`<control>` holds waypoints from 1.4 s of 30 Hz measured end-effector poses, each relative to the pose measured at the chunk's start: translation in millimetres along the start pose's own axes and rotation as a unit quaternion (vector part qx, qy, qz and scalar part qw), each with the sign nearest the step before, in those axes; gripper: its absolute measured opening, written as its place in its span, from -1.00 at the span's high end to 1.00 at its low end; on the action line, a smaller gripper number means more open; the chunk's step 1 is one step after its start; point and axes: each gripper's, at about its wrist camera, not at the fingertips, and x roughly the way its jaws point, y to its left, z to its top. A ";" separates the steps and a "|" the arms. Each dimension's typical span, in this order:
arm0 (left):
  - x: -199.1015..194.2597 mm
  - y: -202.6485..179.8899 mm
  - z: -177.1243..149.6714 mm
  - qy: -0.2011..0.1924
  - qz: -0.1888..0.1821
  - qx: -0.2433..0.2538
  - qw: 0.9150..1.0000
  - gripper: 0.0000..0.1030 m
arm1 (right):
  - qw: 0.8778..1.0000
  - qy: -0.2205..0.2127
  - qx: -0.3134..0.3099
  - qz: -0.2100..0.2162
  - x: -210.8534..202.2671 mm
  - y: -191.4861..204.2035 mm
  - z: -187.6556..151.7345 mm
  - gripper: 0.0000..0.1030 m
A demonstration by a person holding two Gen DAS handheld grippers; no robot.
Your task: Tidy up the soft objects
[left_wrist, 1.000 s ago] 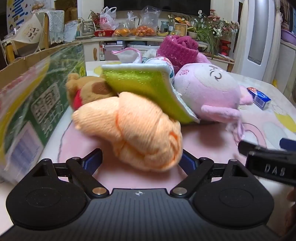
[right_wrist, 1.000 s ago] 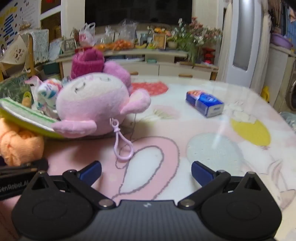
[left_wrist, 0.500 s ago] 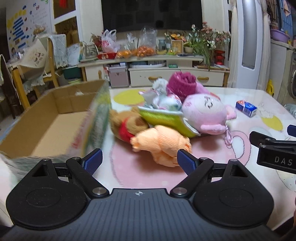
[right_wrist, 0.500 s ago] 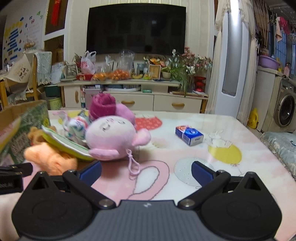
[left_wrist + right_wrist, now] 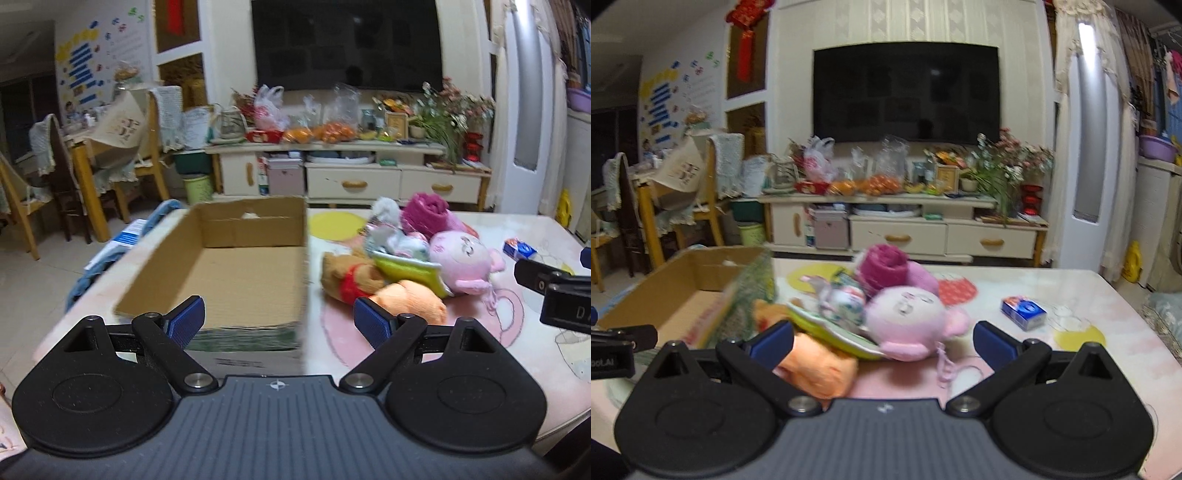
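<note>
Several soft things lie heaped on the table (image 5: 480, 369), just right of the open cardboard box (image 5: 236, 273), which looks almost bare inside. Going left to right through the heap: a brown bear (image 5: 347, 277), an orange yarn bundle (image 5: 410, 301) in front, a green-edged cloth book (image 5: 410, 267) draped across the middle, a magenta knit roll (image 5: 424, 214) behind, and a pink plush (image 5: 463, 262) with a thin loop cord. All should be light and squashy — a pinch will sink in, so the yarn bundle is best taken across its thick middle, the plush by an ear or its body rather than the cord.

Compared with a second ago, both cameras sit far higher and further back; the left gripper (image 5: 279, 321) no longer brackets the yarn and now faces the box. Its jaws are spread and hold nothing, and so are those of the right gripper (image 5: 882, 341) — it points at the heap.
</note>
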 end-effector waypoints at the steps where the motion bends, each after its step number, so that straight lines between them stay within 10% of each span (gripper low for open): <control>1: -2.6 3.7 -0.5 -0.002 0.004 -0.005 1.000 -1.00 | 1.000 -0.003 -0.005 0.003 -2.6 5.7 1.7 -0.99; 27: -18.9 5.5 -7.2 -0.036 0.019 -0.052 0.998 -1.00 | 0.995 -0.070 -0.027 0.063 -52.4 57.2 14.5 -0.99; 42: -1.9 -12.1 -14.8 -0.018 -0.028 -0.010 0.999 -1.00 | 0.998 -0.054 -0.010 0.008 -22.6 17.2 -12.3 -0.99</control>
